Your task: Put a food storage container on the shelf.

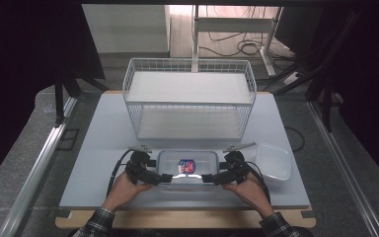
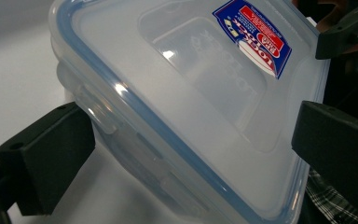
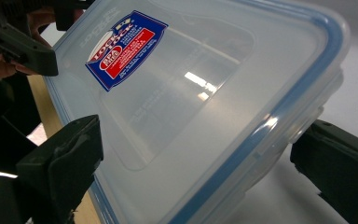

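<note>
From the high view, I hold my left gripper (image 1: 164,177) at the left end of a clear lidded container (image 1: 187,169) and my right gripper (image 1: 208,178) at its right end. The container sits on the pale table (image 1: 103,143) near my edge, in front of a white wire basket (image 1: 189,98). A second clear tub (image 1: 274,160) lies just beside my right gripper, on its right.

In the left gripper view, my jaws stand wide, one on each side of the container's corner. The blue-rimmed lid (image 2: 200,107) runs between them with its red and blue label (image 2: 256,35) toward the far end. I cannot tell whether the pads touch the plastic.

In the right gripper view, my jaws are likewise spread wide around the container's other end, the lid's blue seal (image 3: 279,116) passing between them. The other gripper (image 3: 25,44) shows at the upper left.
</note>
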### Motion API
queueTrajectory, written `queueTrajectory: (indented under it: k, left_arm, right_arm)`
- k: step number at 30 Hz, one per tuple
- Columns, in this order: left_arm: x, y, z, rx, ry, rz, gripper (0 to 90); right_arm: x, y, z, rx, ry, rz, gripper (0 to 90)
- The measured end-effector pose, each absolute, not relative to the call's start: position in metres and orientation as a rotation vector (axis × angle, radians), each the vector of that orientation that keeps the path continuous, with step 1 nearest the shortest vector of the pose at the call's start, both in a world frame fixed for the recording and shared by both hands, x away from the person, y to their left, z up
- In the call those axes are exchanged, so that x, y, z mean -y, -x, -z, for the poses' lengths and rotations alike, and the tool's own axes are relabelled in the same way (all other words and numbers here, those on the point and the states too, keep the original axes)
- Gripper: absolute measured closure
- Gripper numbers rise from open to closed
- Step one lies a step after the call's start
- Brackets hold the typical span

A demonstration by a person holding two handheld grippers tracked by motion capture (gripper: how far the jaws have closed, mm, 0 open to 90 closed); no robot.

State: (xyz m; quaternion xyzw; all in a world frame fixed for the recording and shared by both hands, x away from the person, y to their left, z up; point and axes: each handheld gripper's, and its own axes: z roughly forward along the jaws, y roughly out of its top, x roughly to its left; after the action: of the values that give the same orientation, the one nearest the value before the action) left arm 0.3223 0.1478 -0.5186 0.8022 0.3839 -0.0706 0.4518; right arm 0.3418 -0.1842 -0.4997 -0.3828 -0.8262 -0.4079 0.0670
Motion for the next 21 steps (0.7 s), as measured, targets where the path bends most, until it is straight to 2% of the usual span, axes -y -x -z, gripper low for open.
queueTrajectory:
  k: [4, 5, 8, 13, 16, 21]
  left_arm:
    - [-0.150, -0.318, 0.517, -0.971, -1.989, 0.207, 2.9]
    - [-0.152, -0.316, 0.517, -0.978, -1.981, 0.217, 7.6]
    - [-0.163, -0.308, 0.514, -0.996, -1.944, 0.237, 17.9]
    - [-0.170, -0.295, 0.512, -0.980, -1.926, 0.221, 28.2]
    - [-0.175, -0.289, 0.510, -0.974, -1.889, 0.217, 38.2]
    - [-0.180, -0.289, 0.512, -1.001, -1.826, 0.257, 44.9]
  right_arm:
    - [0.187, -0.341, 0.498, 2.484, 1.152, 1.222, 8.0]
    - [0.191, -0.339, 0.495, 2.481, 1.152, 1.220, 12.7]
    - [0.196, -0.337, 0.494, 2.455, 1.139, 1.223, 19.5]
    - [0.201, -0.330, 0.493, 2.431, 1.123, 1.229, 27.4]
    - [0.208, -0.326, 0.490, 2.407, 1.122, 1.270, 37.1]
    - [0.213, -0.326, 0.489, 2.374, 1.119, 1.288, 43.3]
